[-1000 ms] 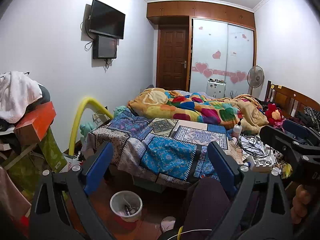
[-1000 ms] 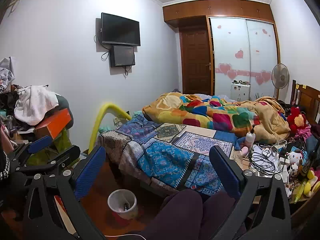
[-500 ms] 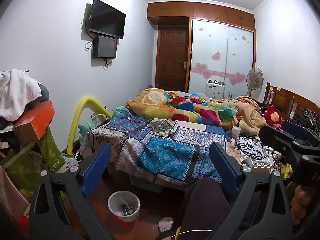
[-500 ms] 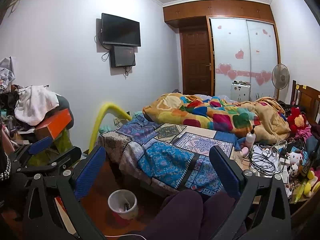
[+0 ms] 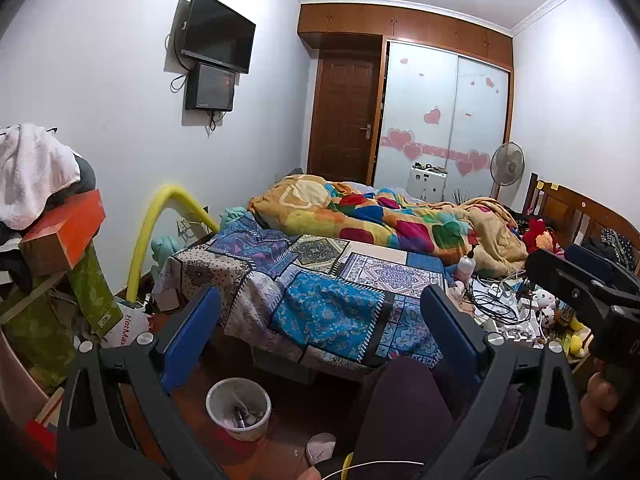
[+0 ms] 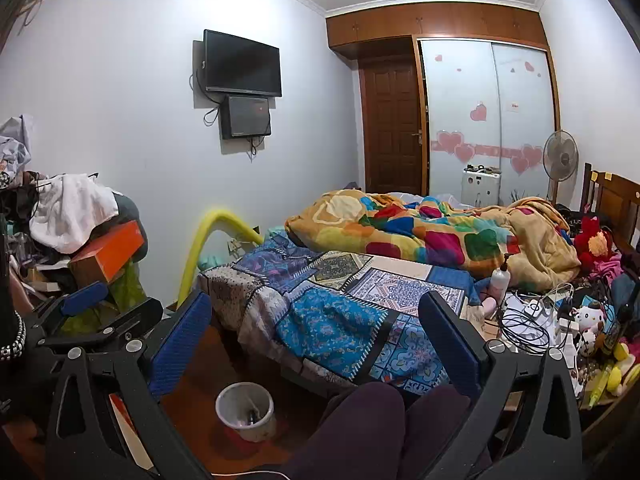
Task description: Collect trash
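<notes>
Almost nothing has moved since the earlier frames; only my left view drifted a little.

From the left wrist, my left gripper [image 5: 320,332] stands wide and empty above the floor. The bin [image 5: 239,407] sits on the floor beside the bed [image 5: 320,304], with a few small things inside. A crumpled pale scrap [image 5: 320,446] lies near it, not yet collected.

From the right wrist, my right gripper [image 6: 316,340] is wide and empty too. I judge the task is only at its start. The room is crowded: cables [image 6: 524,328] and toys lie on the bed's right side, clothes [image 6: 68,208] are piled at left.
</notes>
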Demonstrator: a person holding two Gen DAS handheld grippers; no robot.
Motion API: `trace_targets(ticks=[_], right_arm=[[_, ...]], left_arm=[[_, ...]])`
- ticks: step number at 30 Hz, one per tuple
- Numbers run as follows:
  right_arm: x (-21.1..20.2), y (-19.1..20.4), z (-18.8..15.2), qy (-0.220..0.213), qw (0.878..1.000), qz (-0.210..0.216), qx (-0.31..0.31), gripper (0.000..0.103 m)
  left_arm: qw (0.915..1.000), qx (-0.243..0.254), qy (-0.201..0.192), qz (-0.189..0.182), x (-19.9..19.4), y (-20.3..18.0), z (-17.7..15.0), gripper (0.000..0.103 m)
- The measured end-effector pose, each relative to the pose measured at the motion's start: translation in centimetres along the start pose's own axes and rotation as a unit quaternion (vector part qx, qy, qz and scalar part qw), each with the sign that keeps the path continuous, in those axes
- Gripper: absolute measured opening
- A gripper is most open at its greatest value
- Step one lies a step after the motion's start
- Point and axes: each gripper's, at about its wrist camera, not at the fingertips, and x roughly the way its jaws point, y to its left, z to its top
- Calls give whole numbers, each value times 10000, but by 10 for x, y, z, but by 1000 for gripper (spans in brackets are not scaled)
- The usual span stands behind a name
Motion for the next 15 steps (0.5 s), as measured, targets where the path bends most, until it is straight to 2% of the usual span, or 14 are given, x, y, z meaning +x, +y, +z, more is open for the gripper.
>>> trace_targets(ticks=[15], right_arm=[[0,-1,1,15,10000,11,6,103]], left_arm=[[10000,28,7,-41,-1,-2,0,101]])
